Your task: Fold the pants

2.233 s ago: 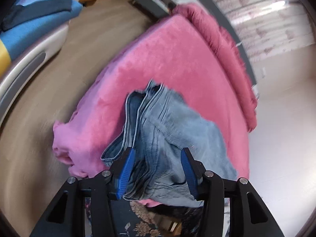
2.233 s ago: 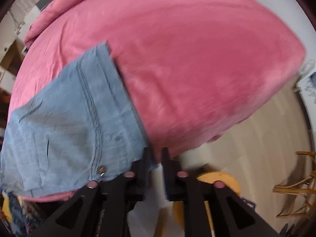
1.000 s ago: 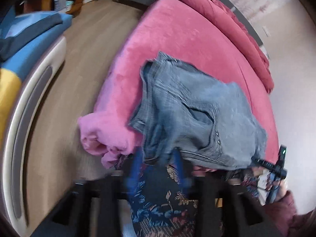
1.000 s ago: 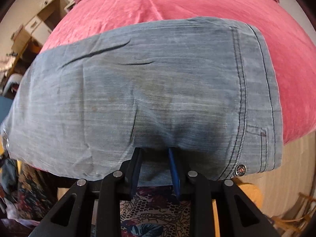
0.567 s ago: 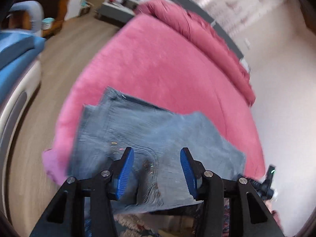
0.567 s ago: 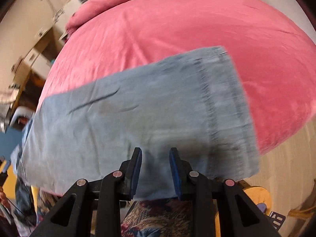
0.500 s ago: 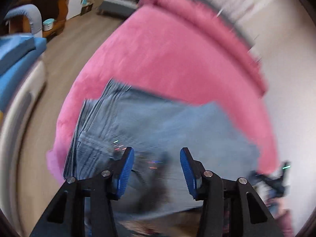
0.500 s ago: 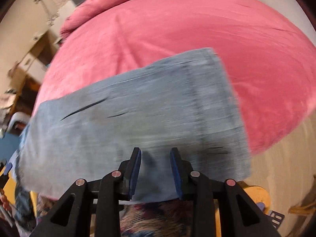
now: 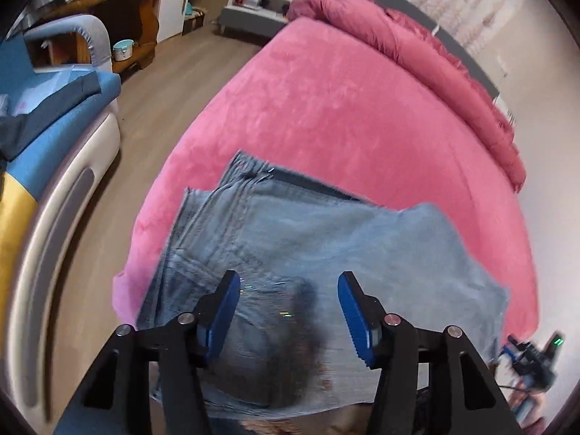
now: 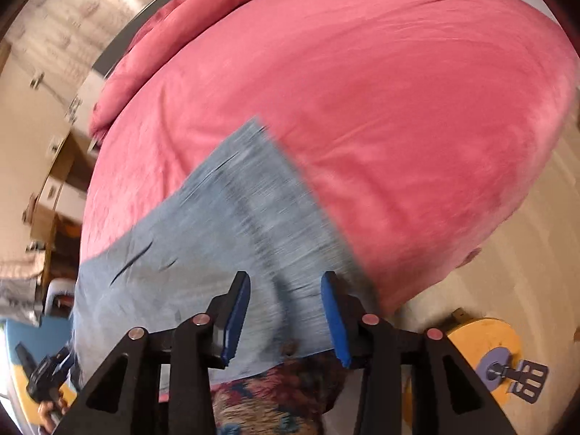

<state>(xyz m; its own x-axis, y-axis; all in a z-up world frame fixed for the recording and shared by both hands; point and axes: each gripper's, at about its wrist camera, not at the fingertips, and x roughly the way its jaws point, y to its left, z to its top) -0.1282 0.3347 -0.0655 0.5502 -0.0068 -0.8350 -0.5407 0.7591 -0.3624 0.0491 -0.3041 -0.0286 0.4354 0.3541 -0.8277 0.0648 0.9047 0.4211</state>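
Your left gripper (image 9: 289, 311) and right gripper (image 10: 285, 320) hover with jaws apart, just opened, gripping nothing; the folded pants (image 9: 326, 250) lie flat below them at the pink bed's (image 9: 344, 108) near edge.

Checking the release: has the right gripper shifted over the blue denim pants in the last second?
Yes. The right gripper, jaws just opening, shifted toward the blue denim pants' right edge, nearer the pink bedspread.
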